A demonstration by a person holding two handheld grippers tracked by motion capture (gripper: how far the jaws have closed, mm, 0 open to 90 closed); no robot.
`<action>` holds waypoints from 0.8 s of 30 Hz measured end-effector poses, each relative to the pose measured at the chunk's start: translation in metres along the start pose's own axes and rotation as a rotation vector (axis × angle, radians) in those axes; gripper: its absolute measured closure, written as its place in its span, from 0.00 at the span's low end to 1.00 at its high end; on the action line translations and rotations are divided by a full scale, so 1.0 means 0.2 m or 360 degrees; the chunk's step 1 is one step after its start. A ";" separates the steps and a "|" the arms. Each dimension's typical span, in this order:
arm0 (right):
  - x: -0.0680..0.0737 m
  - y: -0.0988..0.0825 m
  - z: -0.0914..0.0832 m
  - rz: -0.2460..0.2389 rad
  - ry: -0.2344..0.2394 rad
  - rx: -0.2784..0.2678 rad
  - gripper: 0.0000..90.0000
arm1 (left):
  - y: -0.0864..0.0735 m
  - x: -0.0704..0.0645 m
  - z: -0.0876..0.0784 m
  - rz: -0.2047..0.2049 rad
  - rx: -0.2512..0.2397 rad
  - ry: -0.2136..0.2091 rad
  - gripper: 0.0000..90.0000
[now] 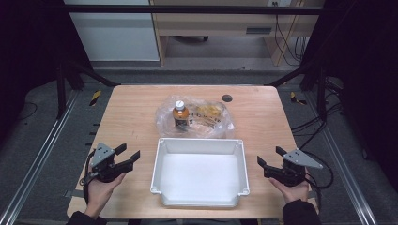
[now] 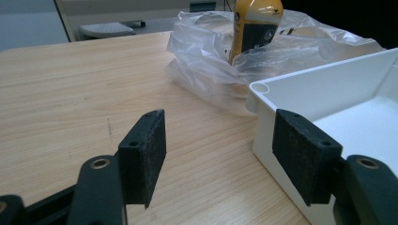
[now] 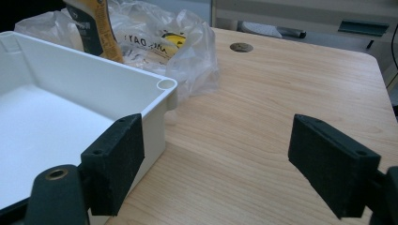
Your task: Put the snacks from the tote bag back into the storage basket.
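Nearest the person, at the near edge of the tabletop, both grippers rest in upturned hands and nothing is held; the left gripper sits just left of the white plastic tray with its fingers spread wide and empty, and the right gripper sits just right of the tray, its fingers equally wide with only bare wood between them; by this reading the work has not yet begun, since neither gripper touches the bag or anything in it.

Between the two grippers the tray stands open-topped and square to the near edge; its white floor is bare, so nothing has been moved into it.

Just beyond the tray's far wall, near the middle of the tabletop, lies a clear plastic bag, crumpled and open at the top; inside it an orange-brown bottle with a white cap stands upright at the left, and a yellowish packet lies at the right, its kind too blurred to tell.

What is left, judging by the layout, is everything: reaching across to the bag, drawing out the bottle and the packet, and setting them down in the tray.
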State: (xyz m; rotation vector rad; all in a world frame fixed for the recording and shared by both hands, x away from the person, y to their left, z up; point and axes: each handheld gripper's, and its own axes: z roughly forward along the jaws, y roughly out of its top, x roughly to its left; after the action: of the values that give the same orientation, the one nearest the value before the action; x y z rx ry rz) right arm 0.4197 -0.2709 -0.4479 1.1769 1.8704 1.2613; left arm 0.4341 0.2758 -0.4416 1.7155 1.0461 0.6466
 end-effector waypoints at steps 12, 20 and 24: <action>0.00 0.00 0.00 0.0015 0.0005 0.0000 0.19 | 0.01 -0.03 0.00 -0.0002 -0.0001 -0.0019 0.39; 0.00 0.00 0.00 0.0007 0.0009 0.0001 0.19 | 0.02 -0.06 0.02 -0.0013 0.0010 -0.0041 0.39; 0.01 0.00 0.00 0.0010 0.0011 0.0002 0.19 | 0.02 -0.07 0.02 0.0003 0.0011 -0.0061 0.38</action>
State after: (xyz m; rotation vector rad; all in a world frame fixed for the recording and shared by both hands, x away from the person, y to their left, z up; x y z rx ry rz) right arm 0.4189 -0.2698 -0.4485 1.1817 1.8740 1.2693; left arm 0.4316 0.2606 -0.4390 1.7287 1.0209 0.6098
